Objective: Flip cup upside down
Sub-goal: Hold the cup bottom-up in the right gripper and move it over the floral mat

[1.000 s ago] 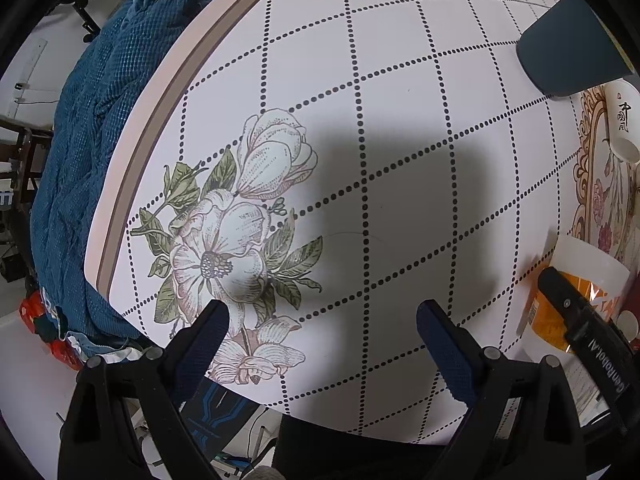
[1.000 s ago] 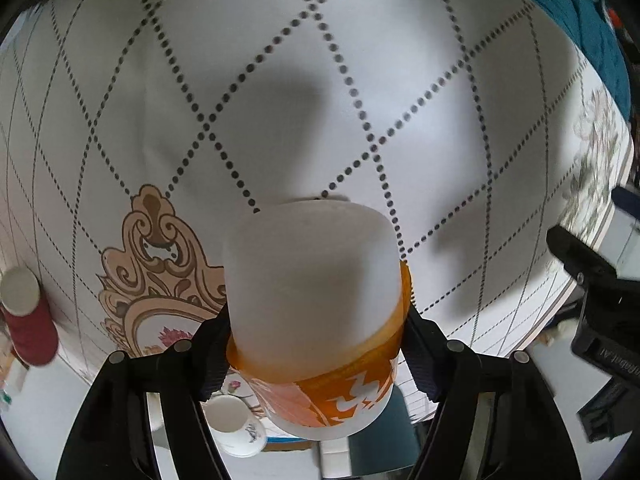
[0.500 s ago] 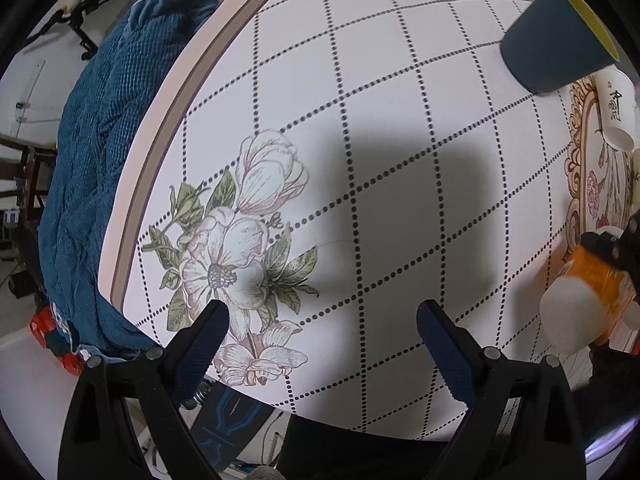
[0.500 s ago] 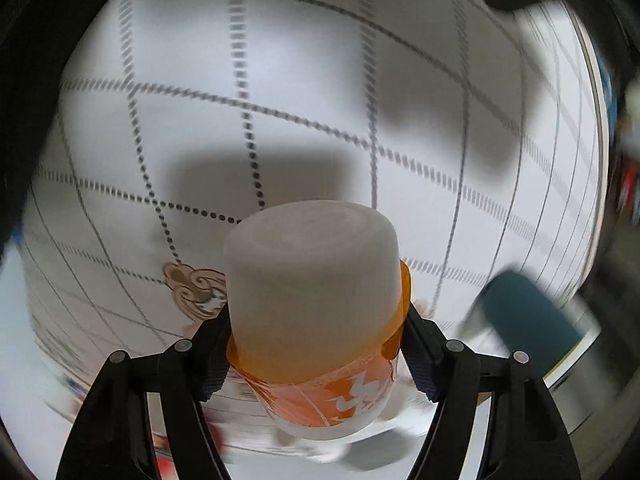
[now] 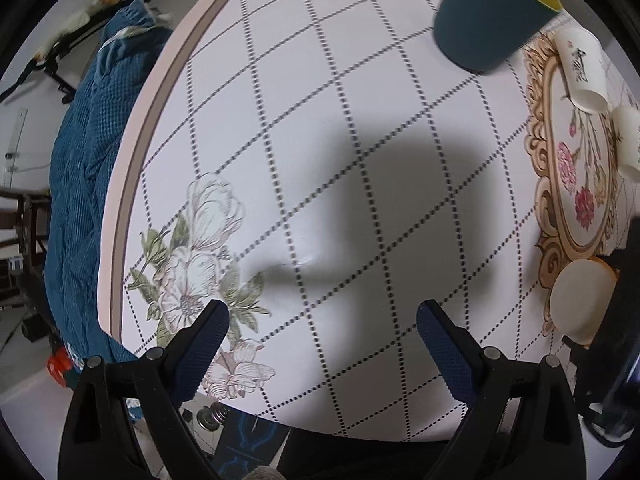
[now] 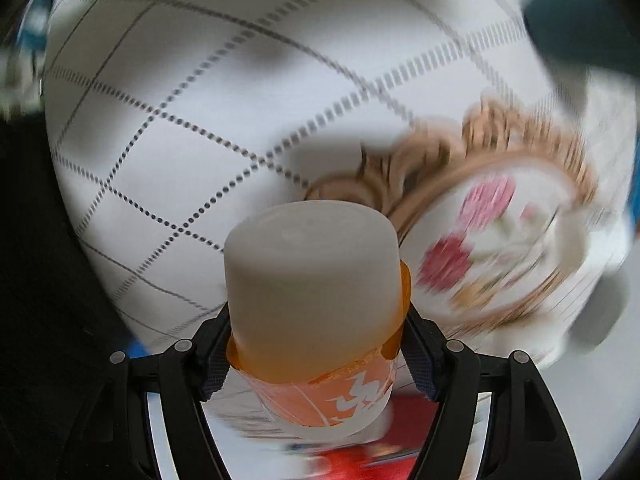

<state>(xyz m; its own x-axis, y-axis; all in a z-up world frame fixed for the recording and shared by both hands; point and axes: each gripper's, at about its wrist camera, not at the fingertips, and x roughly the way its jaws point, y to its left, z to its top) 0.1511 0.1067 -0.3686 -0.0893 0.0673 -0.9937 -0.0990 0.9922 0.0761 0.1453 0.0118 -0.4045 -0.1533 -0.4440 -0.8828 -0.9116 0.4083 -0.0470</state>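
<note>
My right gripper is shut on a frosted white cup with an orange band. The cup's closed base points away from the camera, toward the tablecloth. The same cup shows at the right edge of the left wrist view, held above the cloth by the dark right gripper. My left gripper is open and empty above the flower print on the tablecloth. The right wrist view is blurred by motion.
A dark teal cup with a yellow inside stands at the far right. Two small white cups lie on the ornate gold-framed print. A blue quilted cloth lies beyond the table's left edge.
My right gripper has swung round with the cup, so its view now faces the gold-framed print. In the left wrist view the cup has turned base-up and the camera has shifted right.
</note>
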